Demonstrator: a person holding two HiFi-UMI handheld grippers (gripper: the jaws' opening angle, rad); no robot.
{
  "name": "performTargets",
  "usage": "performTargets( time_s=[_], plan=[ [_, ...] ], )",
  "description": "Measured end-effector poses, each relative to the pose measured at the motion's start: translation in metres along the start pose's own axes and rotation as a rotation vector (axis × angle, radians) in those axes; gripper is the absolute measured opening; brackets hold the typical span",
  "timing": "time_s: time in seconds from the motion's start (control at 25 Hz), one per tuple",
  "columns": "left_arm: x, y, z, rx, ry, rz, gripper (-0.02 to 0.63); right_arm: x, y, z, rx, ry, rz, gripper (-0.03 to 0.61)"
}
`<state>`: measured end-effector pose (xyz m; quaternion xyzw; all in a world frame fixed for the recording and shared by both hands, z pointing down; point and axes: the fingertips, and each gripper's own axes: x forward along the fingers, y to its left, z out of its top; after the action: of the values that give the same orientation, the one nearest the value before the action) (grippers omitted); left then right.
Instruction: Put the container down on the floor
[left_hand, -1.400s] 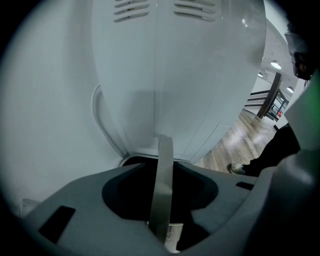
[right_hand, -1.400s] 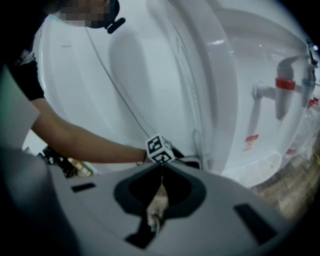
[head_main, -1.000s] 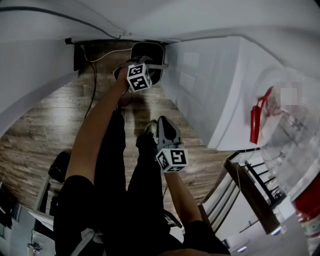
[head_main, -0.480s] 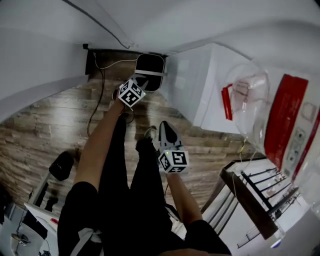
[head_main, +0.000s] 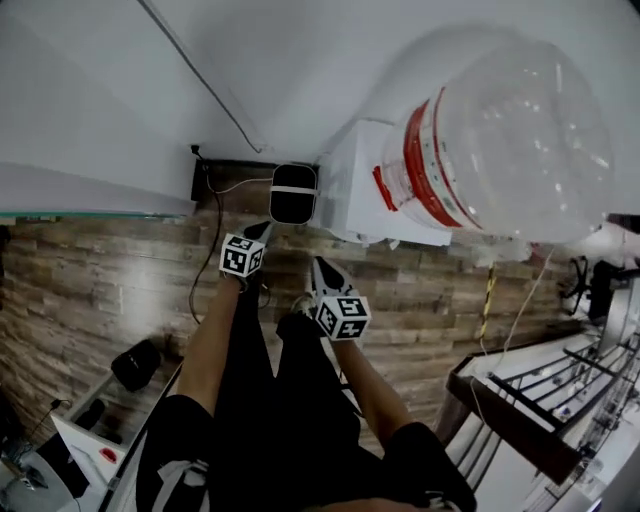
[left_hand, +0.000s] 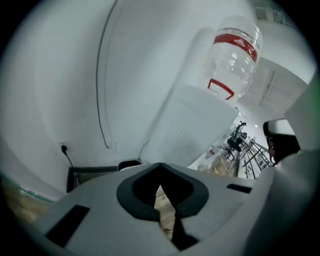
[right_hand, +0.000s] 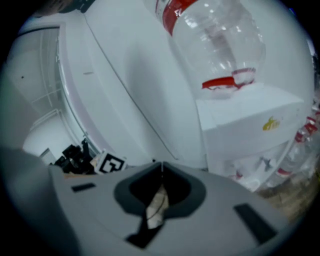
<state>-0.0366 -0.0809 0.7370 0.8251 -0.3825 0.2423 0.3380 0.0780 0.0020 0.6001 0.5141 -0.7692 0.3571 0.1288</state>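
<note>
Head view, container: the black container stands upright on the wooden floor, by the wall and just beside the white dispenser. I see only darkness inside it and cannot tell what it holds.
Head view, bottle: a large clear bottle with a red band sits neck-down on the dispenser. I cannot tell how full it is.
Head view, tongs: my left tongs hang near the container, apart from it. My right tongs hang farther off, above my legs.
Left gripper view, tongs: the left tongs have just closed. The tips meet, with nothing between them.
Left gripper view, container: its dark rim peeks over the tongs at the foot of the dispenser.
Right gripper view, tongs: the right tongs are closed, tips together, gripping nothing.
Right gripper view, bottle: the bottle rests with its red neck on the dispenser. The left marker cube shows at the left.
</note>
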Motion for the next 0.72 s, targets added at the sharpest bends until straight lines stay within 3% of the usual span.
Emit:
performTargets(
  time_s=[0.08, 0.24, 0.48, 0.72],
  plan=[
    [-0.031, -0.017, 0.006, -0.027, -0.032, 0.012, 0.029, -0.014, 0.012, 0.013, -0.031, -0.002, 0.019, 0.034],
    [-0.098, -0.052, 0.022, 0.033, -0.065, 0.077, 0.029, -0.053, 0.035, 0.035, -0.067, -0.025, 0.059, 0.034],
    [-0.201, -0.078, 0.086, 0.023, -0.246, 0.231, 0.029, -0.082, 0.058, 0.059, -0.124, -0.045, 0.085, 0.034],
    [-0.275, -0.099, 0.124, 0.021, -0.384, 0.32, 0.029, -0.096, 0.078, 0.087, -0.133, -0.081, 0.078, 0.034]
  ],
)
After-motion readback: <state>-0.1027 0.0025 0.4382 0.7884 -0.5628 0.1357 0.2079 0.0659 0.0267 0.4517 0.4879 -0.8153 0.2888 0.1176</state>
